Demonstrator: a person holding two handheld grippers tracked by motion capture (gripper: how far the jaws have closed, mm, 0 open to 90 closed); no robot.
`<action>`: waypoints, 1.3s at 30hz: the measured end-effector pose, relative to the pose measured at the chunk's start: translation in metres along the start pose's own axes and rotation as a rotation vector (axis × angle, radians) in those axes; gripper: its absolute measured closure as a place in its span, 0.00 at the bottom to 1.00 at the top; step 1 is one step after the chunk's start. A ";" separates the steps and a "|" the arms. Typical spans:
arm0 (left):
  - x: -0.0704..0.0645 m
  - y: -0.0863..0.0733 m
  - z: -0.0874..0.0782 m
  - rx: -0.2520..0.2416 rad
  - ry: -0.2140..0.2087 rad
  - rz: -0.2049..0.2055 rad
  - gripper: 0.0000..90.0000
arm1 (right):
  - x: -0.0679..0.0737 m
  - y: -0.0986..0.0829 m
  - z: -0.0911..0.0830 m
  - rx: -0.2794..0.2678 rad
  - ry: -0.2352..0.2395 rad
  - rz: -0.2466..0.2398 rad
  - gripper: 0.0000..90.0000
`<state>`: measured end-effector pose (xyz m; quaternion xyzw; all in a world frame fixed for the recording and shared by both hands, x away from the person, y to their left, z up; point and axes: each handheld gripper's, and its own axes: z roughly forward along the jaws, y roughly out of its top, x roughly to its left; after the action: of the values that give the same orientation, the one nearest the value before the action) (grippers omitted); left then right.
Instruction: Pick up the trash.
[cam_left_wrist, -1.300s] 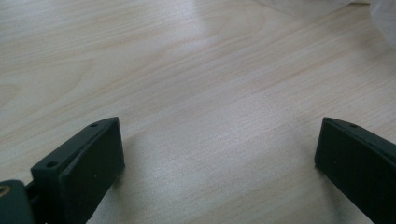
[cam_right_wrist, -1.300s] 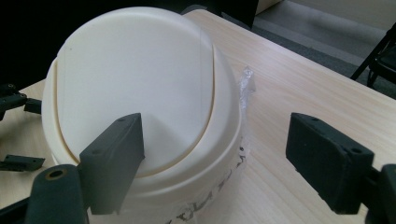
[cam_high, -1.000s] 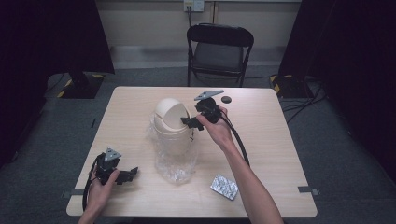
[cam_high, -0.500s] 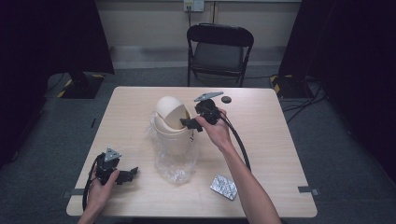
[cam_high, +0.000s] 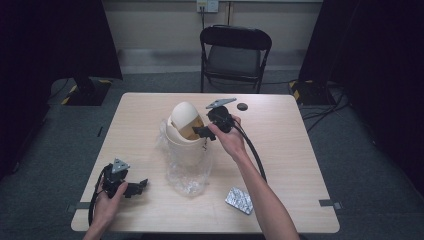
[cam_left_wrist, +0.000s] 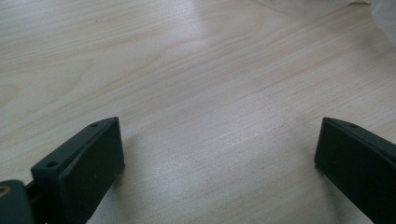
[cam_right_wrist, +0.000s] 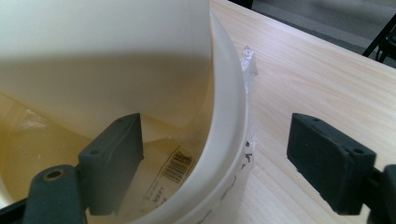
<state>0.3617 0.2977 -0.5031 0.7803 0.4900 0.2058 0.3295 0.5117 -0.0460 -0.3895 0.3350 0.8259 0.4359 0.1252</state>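
A cream bin with a swing lid stands mid-table, a clear plastic bag draped around its base. My right gripper is open at the bin's right side, its jaws straddling the rim: one jaw inside the bin, the other outside over the table. A barcode label shows inside the bin. My left gripper rests open on the table near the front left, nothing between its jaws.
A silver blister pack lies at the front right of the wooden table. A small black disc sits near the far edge. A black folding chair stands behind the table.
The swing lid has tipped further open and my right gripper has shifted slightly at the rim. The left gripper has not moved.
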 end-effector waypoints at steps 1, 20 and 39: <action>0.000 0.000 0.000 0.000 0.000 0.000 0.01 | 0.000 0.000 0.000 0.000 0.000 0.000 0.20; 0.000 0.000 0.000 0.000 -0.003 -0.005 0.01 | -0.003 0.000 -0.024 -0.027 0.037 0.016 0.22; 0.001 0.000 0.001 0.002 -0.009 0.002 0.00 | -0.015 -0.049 -0.083 -0.054 0.006 0.043 0.23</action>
<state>0.3625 0.2979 -0.5032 0.7822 0.4879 0.2020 0.3307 0.4594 -0.1282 -0.3814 0.3479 0.8067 0.4617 0.1224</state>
